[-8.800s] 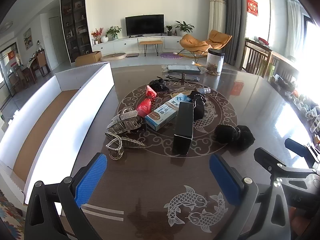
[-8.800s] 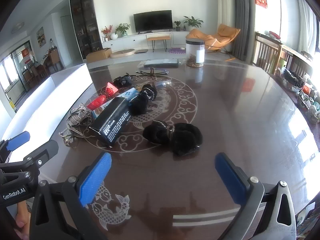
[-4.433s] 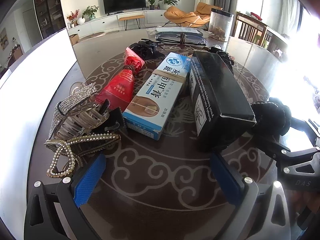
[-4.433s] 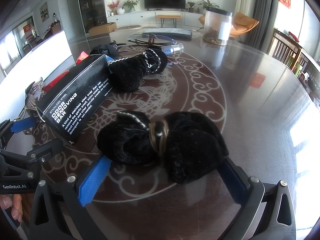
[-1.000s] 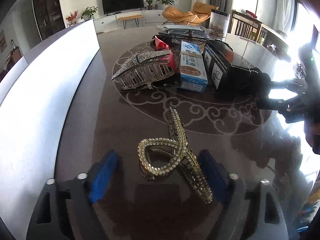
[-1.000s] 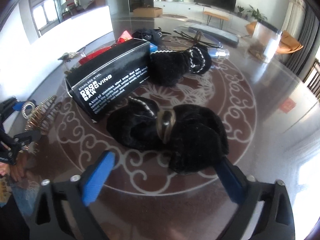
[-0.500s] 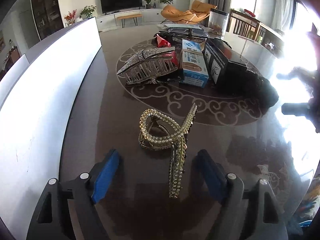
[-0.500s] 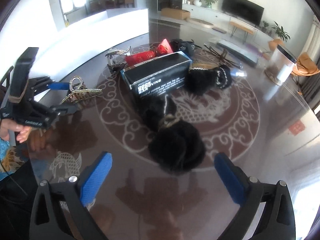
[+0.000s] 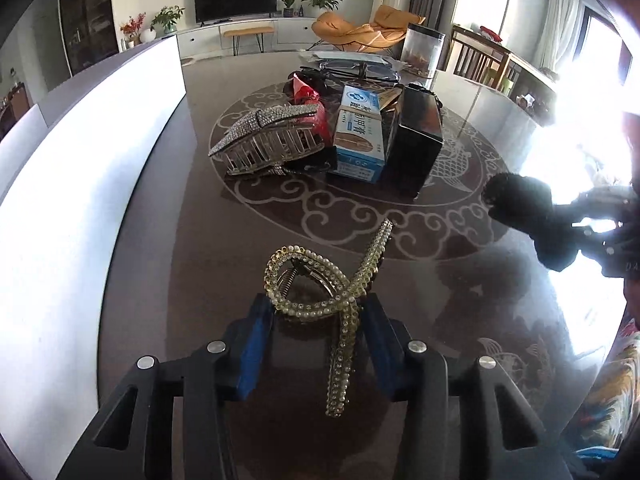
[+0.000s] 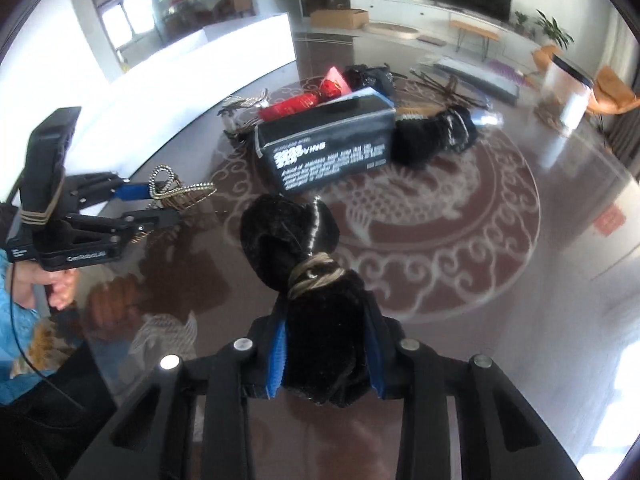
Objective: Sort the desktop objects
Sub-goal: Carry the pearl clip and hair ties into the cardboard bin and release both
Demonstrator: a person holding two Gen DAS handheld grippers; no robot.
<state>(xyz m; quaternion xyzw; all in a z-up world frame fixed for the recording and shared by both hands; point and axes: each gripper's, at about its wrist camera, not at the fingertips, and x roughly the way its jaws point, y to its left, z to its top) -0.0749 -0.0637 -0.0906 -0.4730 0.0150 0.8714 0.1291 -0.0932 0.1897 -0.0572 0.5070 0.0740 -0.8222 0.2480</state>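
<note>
The left gripper (image 9: 316, 332) is closing on the pearl hair claw (image 9: 328, 292) (seemingly just off the table (image 9: 168, 216)); the right gripper (image 10: 326, 354) is closing, squeezing the black velvet bow (image 10: 316, 280)

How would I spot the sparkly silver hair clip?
Find the pale swirl circle on the dark table. On the circle's left edge, beside the blue-and-white box, lies the silver rhinestone claw clip. It alone is silver with long comb teeth.
</note>
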